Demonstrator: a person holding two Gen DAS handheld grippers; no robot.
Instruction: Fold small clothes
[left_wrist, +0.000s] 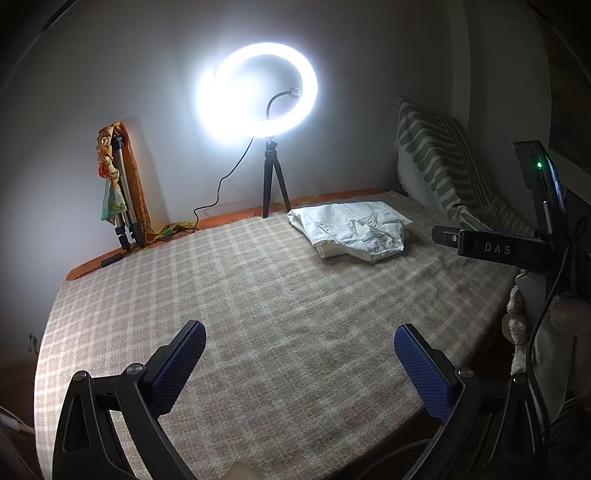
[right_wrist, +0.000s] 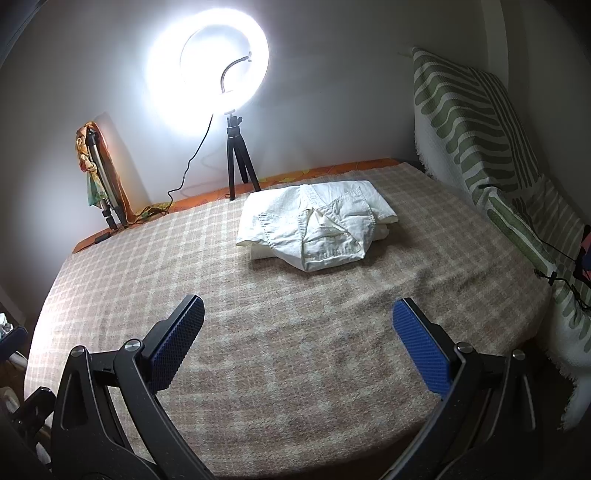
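A white garment (right_wrist: 314, 230) lies folded into a compact bundle on the checked blanket (right_wrist: 258, 350), toward the far right; the left wrist view shows the same garment (left_wrist: 351, 230) farther off. My left gripper (left_wrist: 299, 332) is open over bare blanket near the front, nothing between its blue pads (left_wrist: 181, 363). My right gripper (right_wrist: 297, 308) is also open and empty, a short way in front of the garment. The right gripper's black body (left_wrist: 495, 247) shows at the right edge of the left wrist view.
A lit ring light (right_wrist: 208, 70) on a small black tripod (right_wrist: 238, 162) stands at the blanket's far edge, its cable trailing left. A folded tripod wrapped in coloured cloth (left_wrist: 118, 184) leans on the wall. A green-striped cushion (right_wrist: 476, 122) lines the right side.
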